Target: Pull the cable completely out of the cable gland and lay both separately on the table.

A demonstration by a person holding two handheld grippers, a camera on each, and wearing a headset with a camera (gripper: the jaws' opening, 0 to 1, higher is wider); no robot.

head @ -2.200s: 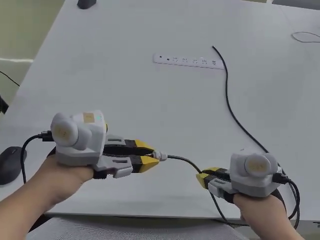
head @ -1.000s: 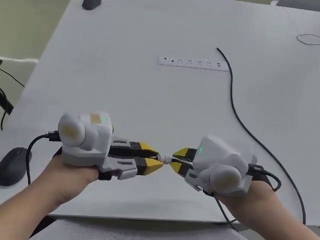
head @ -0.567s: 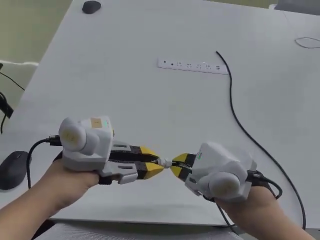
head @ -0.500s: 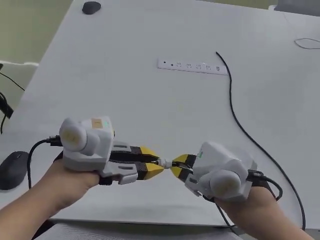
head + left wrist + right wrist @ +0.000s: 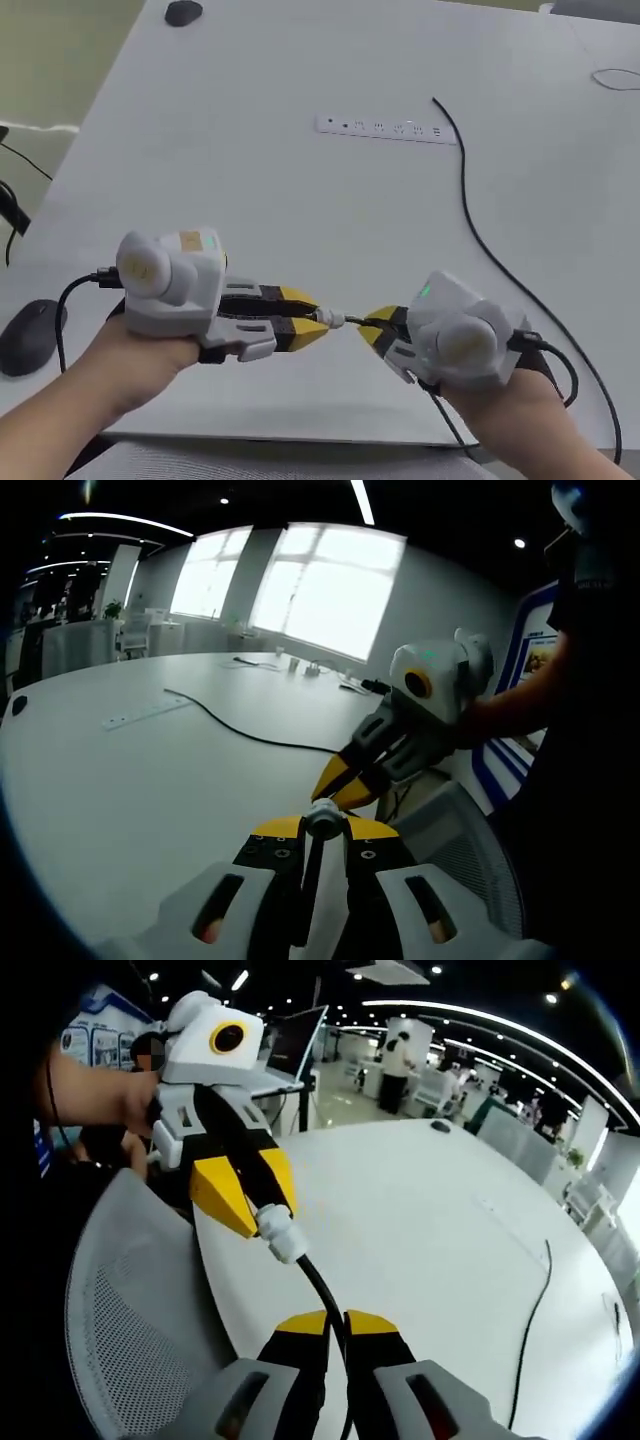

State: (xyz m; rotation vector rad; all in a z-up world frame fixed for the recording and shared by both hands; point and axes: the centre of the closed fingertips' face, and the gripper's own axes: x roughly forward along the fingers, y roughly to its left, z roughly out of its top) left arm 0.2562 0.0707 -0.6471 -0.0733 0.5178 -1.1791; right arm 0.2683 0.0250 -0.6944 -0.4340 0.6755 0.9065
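Currently both tools meet tip to tip above the near edge of the desk (image 5: 250,150), low in the head view.

Left tool (image 5: 316,323): comes in from 9 o'clock and points toward 3 o'clock. Its yellow-tipped jaws are clamped on the cable gland (image 5: 328,320), a small white fitting that pokes out just past the tips. In the left gripper view we see the left tool (image 5: 325,832) with the cable gland (image 5: 325,818) seated between its jaws, round end facing forward.

Right tool (image 5: 370,330): comes in from 4 o'clock and points toward 9 o'clock. Its jaws are drawn together on the cable (image 5: 352,322), a thin black lead. In the right gripper view the cable (image 5: 320,1285) runs up from between the tips of the right tool (image 5: 335,1322) and enters the cable gland (image 5: 280,1235), so the two parts are not yet separated. A short bare stretch of cable spans the gap between the two tools.

Cross-check: the right tool (image 5: 335,785) appears in the left gripper view at 1 o'clock of the gland; the left tool (image 5: 245,1215) appears in the right gripper view at 11 o'clock.

Surroundings, head view: a white power strip (image 5: 385,129) lies far across the desk at 12 o'clock, with a black cord (image 5: 480,240) trailing from its right end toward 5 o'clock. A dark mouse (image 5: 28,335) sits at 9 o'clock by the desk edge. A grey mesh chair (image 5: 130,1340) shows below the desk edge.
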